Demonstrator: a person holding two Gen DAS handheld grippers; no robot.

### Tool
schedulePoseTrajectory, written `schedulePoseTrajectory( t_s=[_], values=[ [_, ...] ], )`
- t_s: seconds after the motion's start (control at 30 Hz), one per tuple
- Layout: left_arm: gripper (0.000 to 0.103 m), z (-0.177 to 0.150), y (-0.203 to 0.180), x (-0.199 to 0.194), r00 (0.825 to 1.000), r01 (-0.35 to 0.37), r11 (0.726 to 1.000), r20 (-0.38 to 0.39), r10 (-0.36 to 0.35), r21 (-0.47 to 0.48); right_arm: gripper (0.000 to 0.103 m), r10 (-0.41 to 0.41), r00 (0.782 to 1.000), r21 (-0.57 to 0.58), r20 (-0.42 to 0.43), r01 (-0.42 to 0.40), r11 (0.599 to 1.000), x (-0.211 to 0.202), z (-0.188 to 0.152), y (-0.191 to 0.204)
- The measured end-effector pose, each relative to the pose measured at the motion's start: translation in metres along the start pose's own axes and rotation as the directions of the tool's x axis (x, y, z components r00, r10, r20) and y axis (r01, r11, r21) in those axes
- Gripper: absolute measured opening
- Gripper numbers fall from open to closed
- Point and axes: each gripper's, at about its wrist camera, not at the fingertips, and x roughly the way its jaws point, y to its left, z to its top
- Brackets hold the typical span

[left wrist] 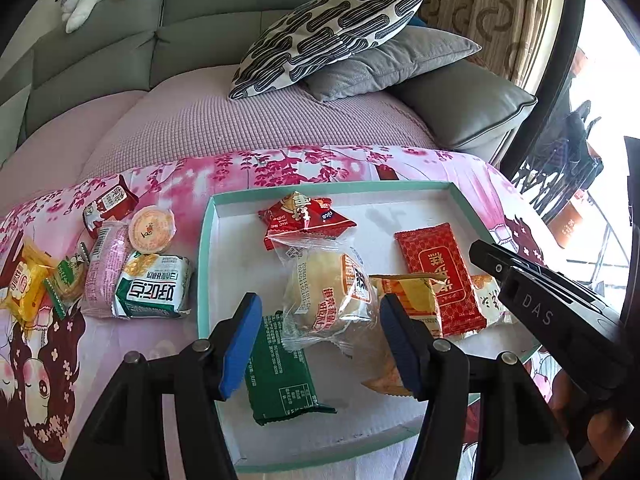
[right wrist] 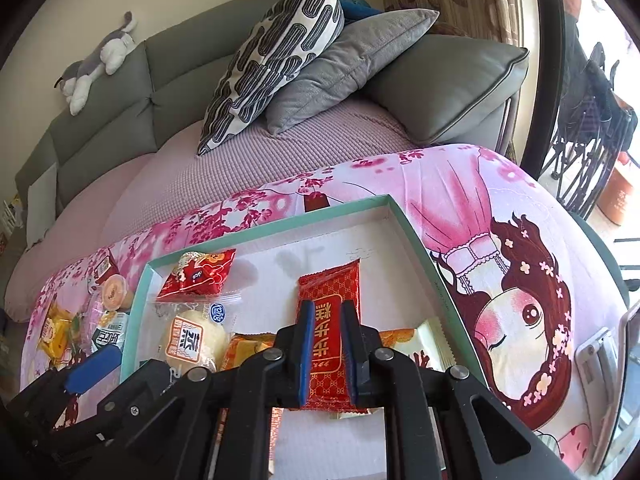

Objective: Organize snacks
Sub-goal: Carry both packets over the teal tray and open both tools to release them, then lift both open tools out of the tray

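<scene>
Loose snacks [left wrist: 132, 268] lie on cloth, left of tray [left wrist: 206, 240]. Left gripper [left wrist: 320, 340] open above bun pack [left wrist: 328, 292] in tray, nothing clamped; lift straight up, don't snag wrapper. Right gripper [right wrist: 326, 354] nearly closed, empty, over red pack [right wrist: 330, 300]; keep clear.

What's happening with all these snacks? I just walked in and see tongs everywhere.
A person is sorting snacks into a teal tray with two handheld tongs. The left tongs stand open over a wrapped bun in the tray, not gripping. The right tongs hover nearly shut above a red packet. More snacks wait outside.
</scene>
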Motion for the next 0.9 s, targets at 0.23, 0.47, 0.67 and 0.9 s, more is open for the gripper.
schedulePoseTrajectory(
  t_s=[0.23,0.47,0.67,0.9],
  values=[
    [0.063,-0.008,0.013,-0.005,1.000,-0.021,0.999,-0.018,0.021,-0.036,0.016,0.004,1.000,0.000,-0.003,-0.004,1.000,-0.014,-0.009,0.004],
    [0.063,-0.015,0.028,-0.013,0.998,-0.060,0.995,-0.015,0.059,-0.074,0.016,-0.002,1.000,0.003,-0.031,0.002,1.000,-0.021,-0.027,0.009],
    [0.063,-0.020,0.037,-0.015,0.998,-0.069,0.994,-0.019,0.067,-0.089,0.016,-0.016,0.997,-0.018,-0.072,0.015,1.000,-0.016,-0.039,0.016],
    [0.063,-0.023,0.041,-0.014,0.997,-0.080,0.992,-0.030,0.078,-0.100,0.017,-0.011,0.997,-0.032,-0.075,0.008,0.999,-0.015,-0.038,0.021]
  ],
)
